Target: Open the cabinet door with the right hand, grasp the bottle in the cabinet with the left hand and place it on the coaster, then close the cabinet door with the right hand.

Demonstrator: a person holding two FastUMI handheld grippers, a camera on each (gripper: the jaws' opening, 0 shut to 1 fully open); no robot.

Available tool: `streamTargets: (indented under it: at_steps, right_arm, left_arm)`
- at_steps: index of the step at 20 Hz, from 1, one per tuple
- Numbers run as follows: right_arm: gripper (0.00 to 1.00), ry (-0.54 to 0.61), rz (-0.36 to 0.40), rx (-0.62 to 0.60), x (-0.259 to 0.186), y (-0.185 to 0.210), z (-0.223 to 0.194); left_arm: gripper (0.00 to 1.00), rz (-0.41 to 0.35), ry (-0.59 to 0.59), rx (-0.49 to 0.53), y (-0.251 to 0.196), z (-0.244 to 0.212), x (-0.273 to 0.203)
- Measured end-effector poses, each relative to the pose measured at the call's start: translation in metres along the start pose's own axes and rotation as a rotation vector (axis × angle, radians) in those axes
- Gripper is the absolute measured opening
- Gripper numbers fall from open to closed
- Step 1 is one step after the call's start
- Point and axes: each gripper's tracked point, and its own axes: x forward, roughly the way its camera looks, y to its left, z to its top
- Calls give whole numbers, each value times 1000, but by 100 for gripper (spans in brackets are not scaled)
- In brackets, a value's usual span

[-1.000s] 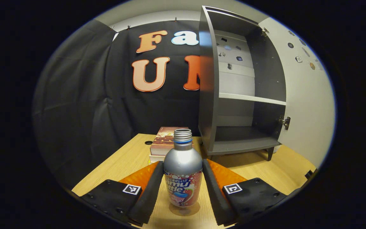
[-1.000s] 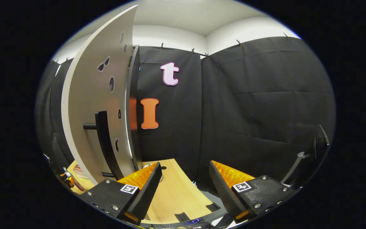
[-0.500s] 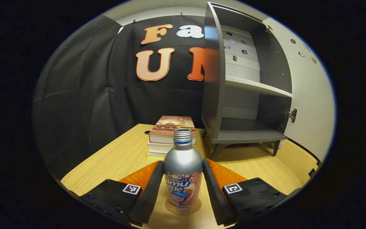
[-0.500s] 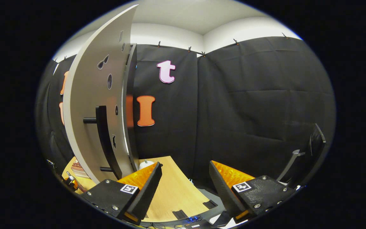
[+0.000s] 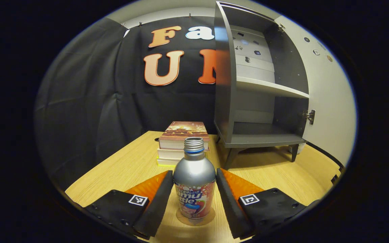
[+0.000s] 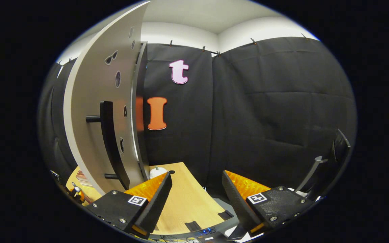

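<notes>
A silver bottle (image 5: 194,175) with a coloured label stands upright on a round coaster (image 5: 194,222) on the wooden table. My left gripper (image 5: 194,192) is shut on it, one finger lying against each side of its body. Behind it to the right the grey cabinet (image 5: 262,91) stands with bare shelves and its white door (image 5: 326,101) swung wide. In the right gripper view that door (image 6: 89,101) is close on the left, with its black bar handle (image 6: 111,141) facing me. My right gripper (image 6: 194,199) is open just right of the handle, holding nothing.
A stack of books (image 5: 181,145) lies behind the bottle, left of the cabinet's legs. The wooden table (image 5: 127,168) has a cable hole (image 5: 157,139) near its back edge. A black stand (image 6: 333,155) rises at the right, and a small white object (image 6: 156,172) sits behind the door.
The left gripper has come down with the bottle, which now rests on the coaster, and its fingers have eased apart very slightly. The right gripper has barely shifted beside the door handle.
</notes>
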Motion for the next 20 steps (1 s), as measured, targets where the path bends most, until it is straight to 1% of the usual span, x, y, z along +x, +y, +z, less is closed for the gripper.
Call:
streamTargets:
  at_steps: [4,5,6,10,11,12,13,14,17,20]
  right_arm:
    - [93,9,6,12,7,0,-4]
    - [93,11,9,16,8,1,-5]
    - [93,13,13,17,10,2,-5]
    - [93,19,25,16,15,5,-8]
    - [93,17,27,15,15,6,-8]
    - [93,16,32,15,16,7,-7]
    - [93,13,37,16,17,8,-6]
    - [98,12,43,18,19,10,-6]
    - [98,11,62,21,21,14,-6]
    - [98,0,74,20,24,15,-1]
  left_arm:
    - [84,11,-10,10,2,5,-10]
    - [82,11,-7,15,1,5,-12]
    - [84,10,-5,22,1,5,-14]
    - [84,9,-1,54,1,6,-23]
    - [87,9,0,62,0,6,-26]
    - [87,12,0,70,1,8,-27]
    - [87,19,-3,78,3,11,-30]
    - [87,20,-7,82,2,15,-33]
    - [87,27,-12,88,2,30,-46]
    - [87,32,-29,73,3,58,-69]
